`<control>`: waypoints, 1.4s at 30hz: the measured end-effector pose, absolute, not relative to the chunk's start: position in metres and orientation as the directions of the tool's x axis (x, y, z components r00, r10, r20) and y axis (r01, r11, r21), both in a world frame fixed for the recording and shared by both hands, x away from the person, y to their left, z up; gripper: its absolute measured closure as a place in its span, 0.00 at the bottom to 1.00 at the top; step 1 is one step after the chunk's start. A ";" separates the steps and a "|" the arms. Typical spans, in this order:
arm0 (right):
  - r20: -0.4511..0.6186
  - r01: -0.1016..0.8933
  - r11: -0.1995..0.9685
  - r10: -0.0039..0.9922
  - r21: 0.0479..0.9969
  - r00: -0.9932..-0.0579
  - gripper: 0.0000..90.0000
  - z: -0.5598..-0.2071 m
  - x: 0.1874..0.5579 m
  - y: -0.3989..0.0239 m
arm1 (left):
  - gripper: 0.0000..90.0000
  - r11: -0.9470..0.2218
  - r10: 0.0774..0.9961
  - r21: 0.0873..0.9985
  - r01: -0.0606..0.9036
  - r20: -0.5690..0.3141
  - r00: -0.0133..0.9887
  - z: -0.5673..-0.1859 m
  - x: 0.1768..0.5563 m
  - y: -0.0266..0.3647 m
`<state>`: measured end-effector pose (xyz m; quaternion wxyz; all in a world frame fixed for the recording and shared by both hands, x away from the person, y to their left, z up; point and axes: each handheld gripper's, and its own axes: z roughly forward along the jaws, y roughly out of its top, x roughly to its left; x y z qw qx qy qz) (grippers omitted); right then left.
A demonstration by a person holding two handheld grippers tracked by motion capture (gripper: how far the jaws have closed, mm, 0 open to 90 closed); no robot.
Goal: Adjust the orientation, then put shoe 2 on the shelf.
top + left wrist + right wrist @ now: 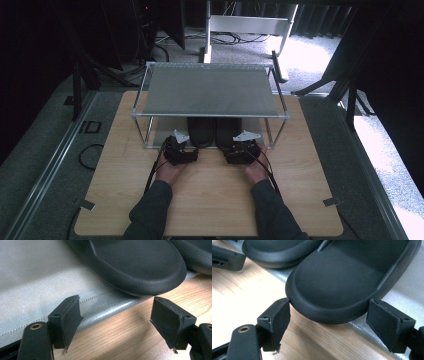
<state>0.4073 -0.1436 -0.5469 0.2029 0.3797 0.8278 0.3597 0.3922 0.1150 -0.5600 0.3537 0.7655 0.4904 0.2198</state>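
Two black slippers lie side by side on the low grey shelf of a metal rack, heels toward me. My left gripper point(186, 146) stands open just short of the left slipper point(201, 131); in the left gripper view its jaws point(116, 305) hold only air, and the slipper's rounded end point(140, 267) lies beyond them. My right gripper point(236, 147) is open around the heel of the right slipper point(227, 131). In the right gripper view point(330, 303) that heel point(342, 277) sits between the two tips, with the left pad point(279, 315) just at its rim.
The rack's upper mesh shelf point(210, 90) overhangs the slippers, and its thin front posts point(147, 132) stand on either side. The lower grey shelf point(37, 277) ends at a low lip on the wooden table point(210, 200). A person's forearms come in from the bottom edge.
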 end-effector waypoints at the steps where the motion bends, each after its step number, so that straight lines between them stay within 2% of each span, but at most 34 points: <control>1: -0.063 0.483 0.453 0.775 0.749 -0.629 0.22 -0.547 0.408 -0.143 | 0.28 -0.269 0.906 0.757 0.596 -0.011 0.422 -0.560 0.392 0.115; 37: -0.075 0.486 0.454 0.784 0.747 -0.617 0.23 -0.551 0.429 -0.136 | 0.27 -0.271 0.905 0.757 0.594 -0.009 0.424 -0.560 0.392 0.115; 42: -0.101 0.471 0.471 0.779 0.746 -0.619 0.29 -0.547 0.423 -0.135 | 0.27 -0.270 0.905 0.760 0.591 -0.008 0.425 -0.560 0.391 0.115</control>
